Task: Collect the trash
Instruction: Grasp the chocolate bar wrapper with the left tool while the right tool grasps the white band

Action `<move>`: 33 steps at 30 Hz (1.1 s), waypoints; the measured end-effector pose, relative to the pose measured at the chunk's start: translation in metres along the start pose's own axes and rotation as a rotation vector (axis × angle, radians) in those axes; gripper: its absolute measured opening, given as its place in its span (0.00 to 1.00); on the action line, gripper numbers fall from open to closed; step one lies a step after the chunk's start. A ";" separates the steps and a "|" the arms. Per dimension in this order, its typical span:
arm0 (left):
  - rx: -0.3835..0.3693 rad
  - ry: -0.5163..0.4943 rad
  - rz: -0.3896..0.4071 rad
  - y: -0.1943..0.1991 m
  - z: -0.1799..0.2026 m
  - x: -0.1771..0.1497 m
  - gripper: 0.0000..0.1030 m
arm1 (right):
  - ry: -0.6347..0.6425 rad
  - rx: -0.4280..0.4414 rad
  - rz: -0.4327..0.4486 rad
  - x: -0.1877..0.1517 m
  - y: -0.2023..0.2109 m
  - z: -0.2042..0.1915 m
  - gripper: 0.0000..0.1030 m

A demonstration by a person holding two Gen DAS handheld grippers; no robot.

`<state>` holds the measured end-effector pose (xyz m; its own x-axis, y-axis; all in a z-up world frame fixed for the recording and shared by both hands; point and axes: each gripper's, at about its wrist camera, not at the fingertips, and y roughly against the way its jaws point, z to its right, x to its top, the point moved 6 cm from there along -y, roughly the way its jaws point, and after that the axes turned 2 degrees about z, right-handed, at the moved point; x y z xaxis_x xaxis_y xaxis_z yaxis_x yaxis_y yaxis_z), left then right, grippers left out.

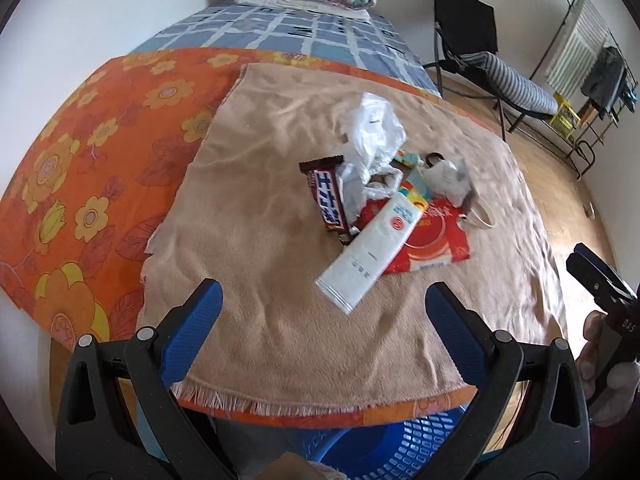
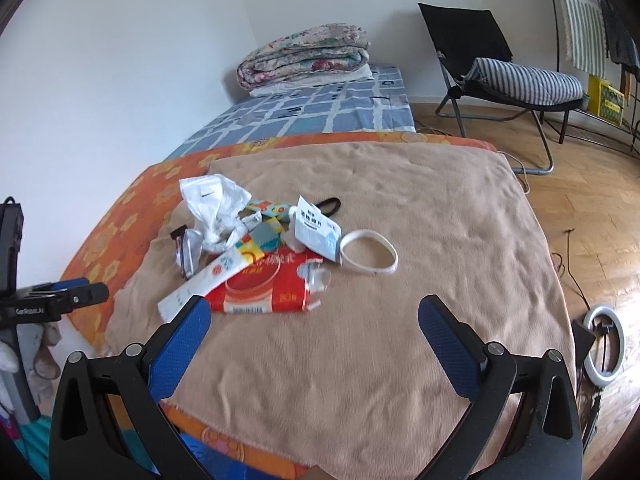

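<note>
Hovering, nothing grabbed | left gripper [image 1: 324,316] and right gripper [image 2: 314,330] both spread, empty | trash pile [image 1: 384,196] mid-frame on tan blanket [image 1: 280,320] untouched | blue basket [image 1: 404,444] bottom edge, looked unfilled

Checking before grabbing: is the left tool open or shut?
Open: the left tool shows its two blue pads spread wide apart, nothing between them, above the tan blanket.
</note>
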<state>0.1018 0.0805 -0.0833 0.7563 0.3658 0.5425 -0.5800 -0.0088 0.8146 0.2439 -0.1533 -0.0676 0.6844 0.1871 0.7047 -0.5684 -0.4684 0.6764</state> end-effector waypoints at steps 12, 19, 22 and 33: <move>-0.030 0.045 -0.044 -0.055 -0.007 0.027 0.73 | -0.147 -0.086 -0.119 0.014 -0.064 0.063 0.90; -0.146 0.159 -0.111 -0.091 -0.003 0.044 0.63 | -0.248 -0.061 -0.176 0.020 -0.092 0.081 0.82; -0.170 0.213 -0.136 -0.105 -0.005 0.047 0.58 | -0.271 -0.046 -0.196 0.021 -0.103 0.082 0.78; -0.187 0.227 -0.141 -0.121 0.001 0.052 0.37 | -0.316 -0.082 -0.262 0.016 -0.139 0.094 0.55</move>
<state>0.2111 0.0994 -0.1532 0.7589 0.5493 0.3499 -0.5354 0.2204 0.8153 0.3768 -0.1662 -0.1701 0.9098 0.0105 0.4149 -0.3824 -0.3671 0.8479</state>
